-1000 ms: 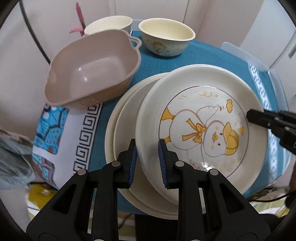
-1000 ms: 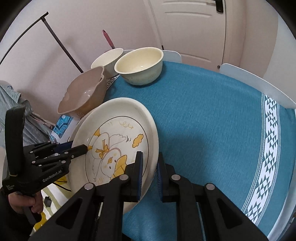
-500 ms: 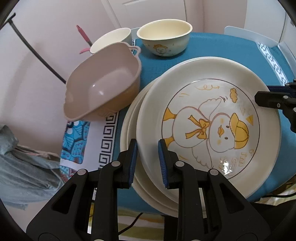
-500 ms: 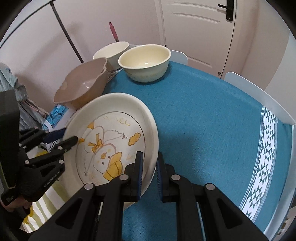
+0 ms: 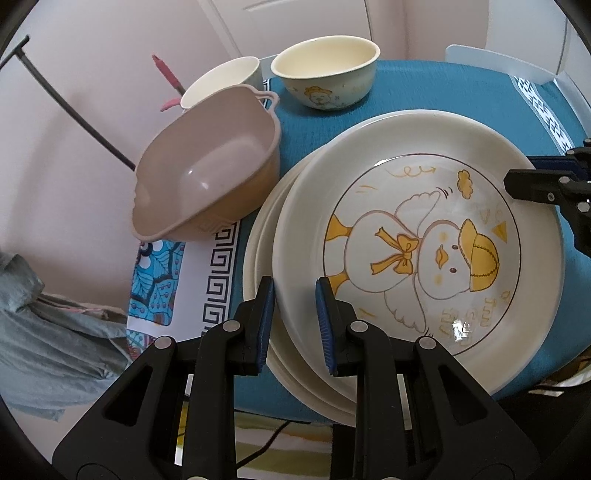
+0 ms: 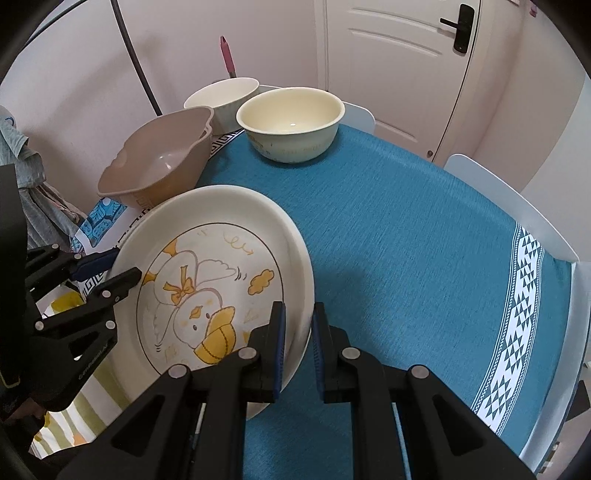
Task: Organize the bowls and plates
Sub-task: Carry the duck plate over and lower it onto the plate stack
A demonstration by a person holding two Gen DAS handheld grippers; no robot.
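Both grippers' jaws clamped, angled downward

**Room setting**
Pale pink walls [image 6: 517, 122] enclose a white panelled door [image 6: 399, 66] with a black handle [image 6: 458, 27]. The surface [image 6: 406, 240] wears a teal cloth; white chair backs [image 6: 513, 199] stand at its far edge.

Duck plate [image 5: 424, 258] now flatter, closer above plate stack [image 5: 264, 258]

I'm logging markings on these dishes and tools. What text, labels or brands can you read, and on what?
"GenRobot.AI": on the left hand-held gripper, seen from the right wrist.
Yellow lettering on the duck plate: stylised, not readable.
Faint lettering on the duck bowl: too blurred.
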